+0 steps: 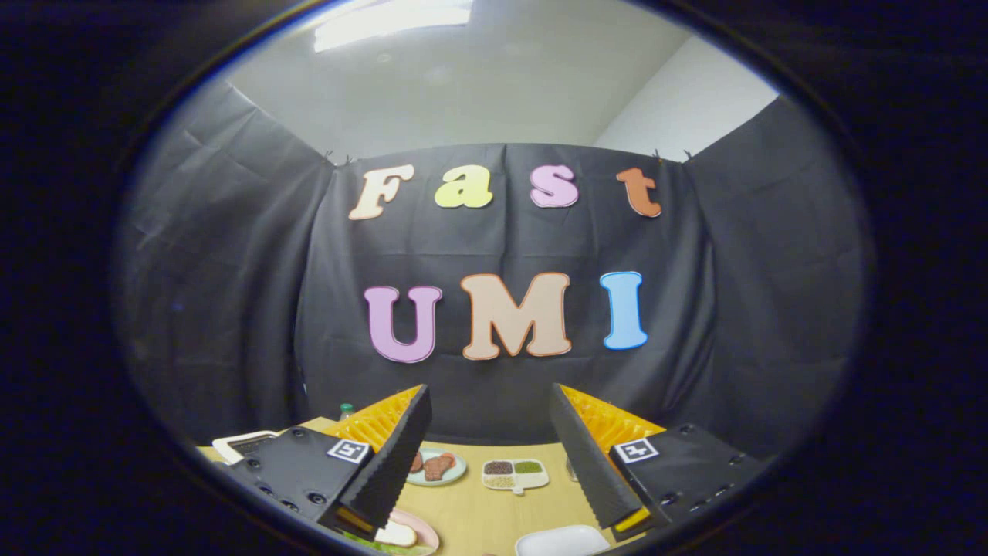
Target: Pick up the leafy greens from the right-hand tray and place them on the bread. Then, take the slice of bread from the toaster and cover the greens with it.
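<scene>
**Claw held wide above the worktop, nothing between its fingers**

The claw point(490, 432) hangs high over the wooden worktop point(494, 517) with its two fingers spread wide apart and tilted up toward the booth's black cloth wall point(231, 270). Nothing sits between the fingers; they grip nothing.

Low down, under the tip of the left finger point(390, 455), lies a pink plate point(424, 529). A pale slice of bread point(397, 534) rests on it, and a strip of leafy greens point(386, 548) shows at the plate's near edge, just beside the bread; whether the greens lie on the bread or only next to it cannot be told, since the finger hides much of the plate.

Beyond the fingers, in the gap between them, stands a light green plate point(457, 472) carrying brown, meat-like pieces point(438, 466). Just to its right is a white divided tray point(515, 475) with small heaps in its compartments: dark, green and pale ones. Nearer, close to the inner side of the right finger point(590, 455), sits a white tray point(562, 540) seen only in part; its contents cannot be made out.

Off past the left finger's mount, a white appliance with a dark slot, likely the toaster point(245, 444), stands at the worktop's far left. Whether a slice sits in it cannot be told. A bottle with a green cap point(346, 410) peeks up behind the left finger.
</scene>
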Tool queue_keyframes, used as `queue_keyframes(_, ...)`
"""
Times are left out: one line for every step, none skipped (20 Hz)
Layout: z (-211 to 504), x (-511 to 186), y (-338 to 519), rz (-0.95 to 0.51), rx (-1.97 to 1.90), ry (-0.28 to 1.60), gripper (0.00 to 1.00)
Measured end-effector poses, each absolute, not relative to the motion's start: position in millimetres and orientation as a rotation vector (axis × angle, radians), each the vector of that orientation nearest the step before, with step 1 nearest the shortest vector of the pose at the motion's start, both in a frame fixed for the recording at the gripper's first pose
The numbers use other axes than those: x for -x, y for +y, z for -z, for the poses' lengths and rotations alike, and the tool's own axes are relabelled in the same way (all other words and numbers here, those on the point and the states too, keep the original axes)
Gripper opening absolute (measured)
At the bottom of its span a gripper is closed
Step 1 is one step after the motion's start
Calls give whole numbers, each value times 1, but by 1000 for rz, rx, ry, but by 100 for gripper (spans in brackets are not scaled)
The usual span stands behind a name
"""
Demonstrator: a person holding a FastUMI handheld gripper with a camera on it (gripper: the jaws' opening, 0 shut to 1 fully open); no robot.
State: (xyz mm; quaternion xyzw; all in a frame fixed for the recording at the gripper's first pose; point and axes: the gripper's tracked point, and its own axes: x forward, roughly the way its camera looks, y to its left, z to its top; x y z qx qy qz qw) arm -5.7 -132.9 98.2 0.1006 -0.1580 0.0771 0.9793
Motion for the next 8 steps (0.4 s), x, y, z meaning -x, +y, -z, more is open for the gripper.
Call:
queue_keyframes(-97, 7, -138, -146, -195, -318, 98)
queue_keyframes(-97, 6, -141, -139, -192, -320, 98)
queue_keyframes(-96, 7, -142, -138, -194, -318, 98)
queue_keyframes(-95, 7, -142, -139, -195, -315, 98)
queue_keyframes(-94, 7, -143, -138, -194, -312, 98)
queue_keyframes(-94, 8, -144, -138, -188, -310, 98)
queue_keyframes(-93, 10, -144, -135, -182, -308, 98)
queue_keyframes(-91, 9, -145, -135, -178, -304, 98)
